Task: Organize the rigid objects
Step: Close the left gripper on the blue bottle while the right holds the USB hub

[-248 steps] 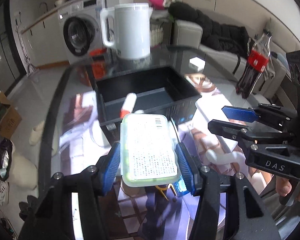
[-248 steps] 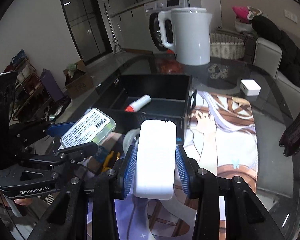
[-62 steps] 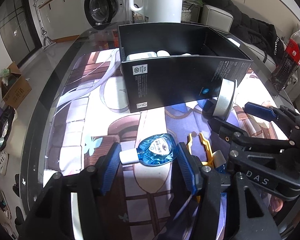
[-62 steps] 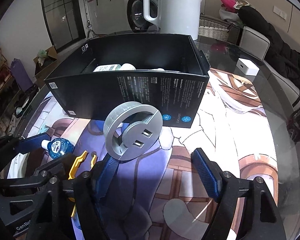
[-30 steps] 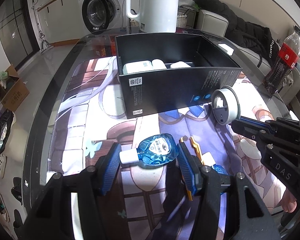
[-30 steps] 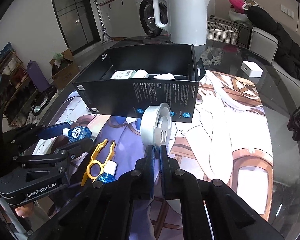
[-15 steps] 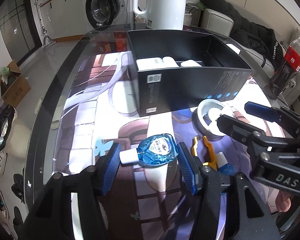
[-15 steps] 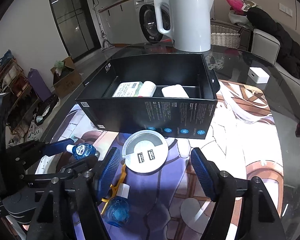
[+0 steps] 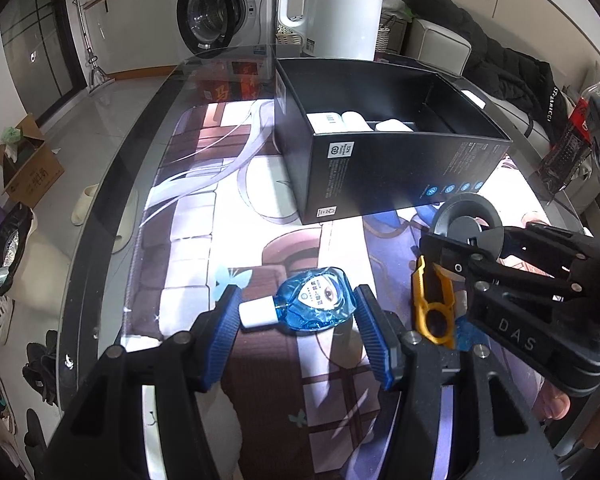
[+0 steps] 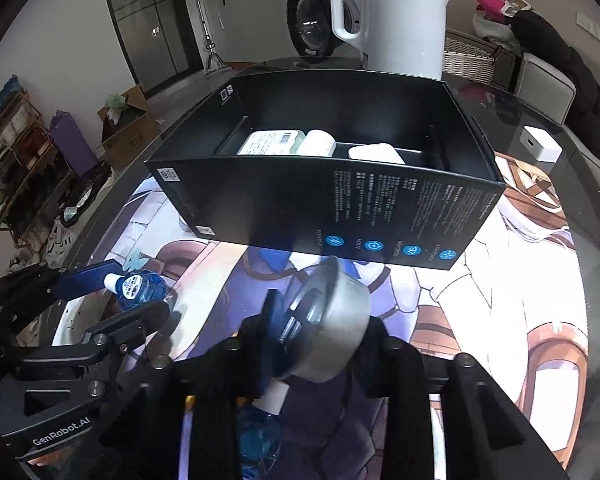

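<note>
My left gripper (image 9: 298, 306) stands open around a blue eye-drop bottle (image 9: 310, 304) with a white cap that lies on the printed mat; the pads do not press it. It also shows in the right wrist view (image 10: 138, 286). My right gripper (image 10: 320, 320) is shut on a round grey USB hub (image 10: 328, 320), held tilted just in front of the black box (image 10: 328, 208). The hub also shows in the left wrist view (image 9: 466, 220). The box holds a labelled case, a white tube and a white block.
A yellow tool (image 9: 430, 306) and a second blue bottle (image 10: 258, 438) lie under the right gripper. A white kettle (image 9: 332, 8) stands behind the box. A cola bottle (image 9: 572, 140) is at the right, a white charger (image 10: 540, 146) at far right.
My right gripper has closed on the grey hub and lifted it off the mat, tilted on edge. My left gripper has stayed open around the blue bottle.
</note>
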Tool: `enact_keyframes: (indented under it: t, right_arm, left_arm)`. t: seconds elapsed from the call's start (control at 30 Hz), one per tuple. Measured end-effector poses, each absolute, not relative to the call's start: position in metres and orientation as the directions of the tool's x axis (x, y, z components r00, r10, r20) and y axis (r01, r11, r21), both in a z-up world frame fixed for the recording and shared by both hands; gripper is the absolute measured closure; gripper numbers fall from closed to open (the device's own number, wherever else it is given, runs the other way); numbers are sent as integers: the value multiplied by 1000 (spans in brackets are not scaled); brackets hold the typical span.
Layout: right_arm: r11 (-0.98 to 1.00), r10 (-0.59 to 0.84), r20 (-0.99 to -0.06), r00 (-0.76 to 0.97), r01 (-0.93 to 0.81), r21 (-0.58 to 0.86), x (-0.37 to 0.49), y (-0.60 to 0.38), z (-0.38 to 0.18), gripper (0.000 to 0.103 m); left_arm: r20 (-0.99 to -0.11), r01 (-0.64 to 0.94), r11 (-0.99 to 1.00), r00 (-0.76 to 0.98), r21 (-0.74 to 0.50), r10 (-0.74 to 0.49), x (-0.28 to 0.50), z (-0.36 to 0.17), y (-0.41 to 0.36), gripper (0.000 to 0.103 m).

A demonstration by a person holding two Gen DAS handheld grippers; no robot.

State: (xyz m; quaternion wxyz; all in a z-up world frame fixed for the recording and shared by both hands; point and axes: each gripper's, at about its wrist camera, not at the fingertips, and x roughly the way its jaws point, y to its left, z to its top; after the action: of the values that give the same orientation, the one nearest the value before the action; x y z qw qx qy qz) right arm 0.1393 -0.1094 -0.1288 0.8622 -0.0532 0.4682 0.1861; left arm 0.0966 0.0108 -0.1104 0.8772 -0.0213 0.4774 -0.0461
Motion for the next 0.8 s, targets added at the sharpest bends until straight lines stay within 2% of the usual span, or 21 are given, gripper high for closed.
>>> enact_keyframes:
  t: [0.13,0.8]
  right_arm:
    - [921,275,-823,498,-383,75,135,-110,-126,86]
    - [872,385,-740,552,-481,95,93,-137,-82,86]
  left_arm:
    - [-834,62,994,542,-85,-105,98,-109,8,47]
    - [-733,114,991,668,-68,-127,84,-65,-14,47]
